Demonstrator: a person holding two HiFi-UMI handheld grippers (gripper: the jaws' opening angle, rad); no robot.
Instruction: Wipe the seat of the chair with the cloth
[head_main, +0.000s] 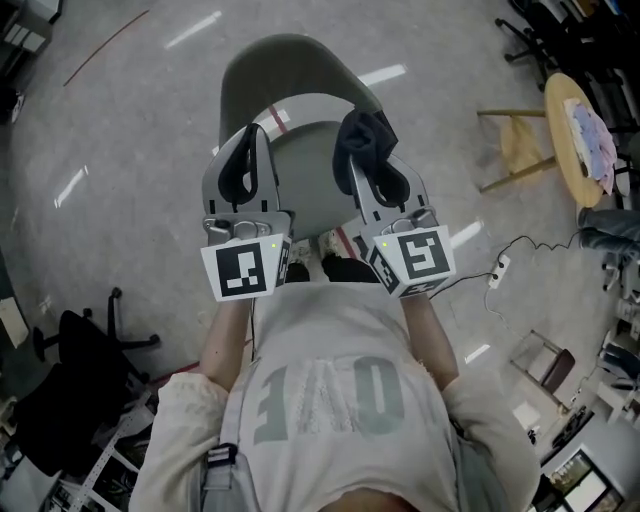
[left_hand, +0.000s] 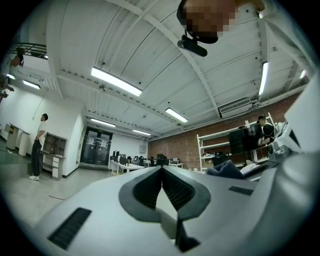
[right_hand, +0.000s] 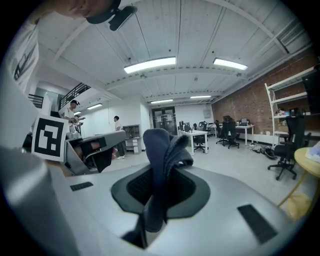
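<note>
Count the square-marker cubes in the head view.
2. One marker cube sits at the rear of the left gripper. The other sits at the rear of the right gripper, which holds the dark cloth. None looks hidden.

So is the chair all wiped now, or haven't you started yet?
Not started yet. Done: the cloth is picked up, and the right gripper has its jaws shut on it. In hand: both grippers are held over the chair seat, with the cloth off it. The left gripper is shut and empty. Left: all the wiping of the seat.
</note>
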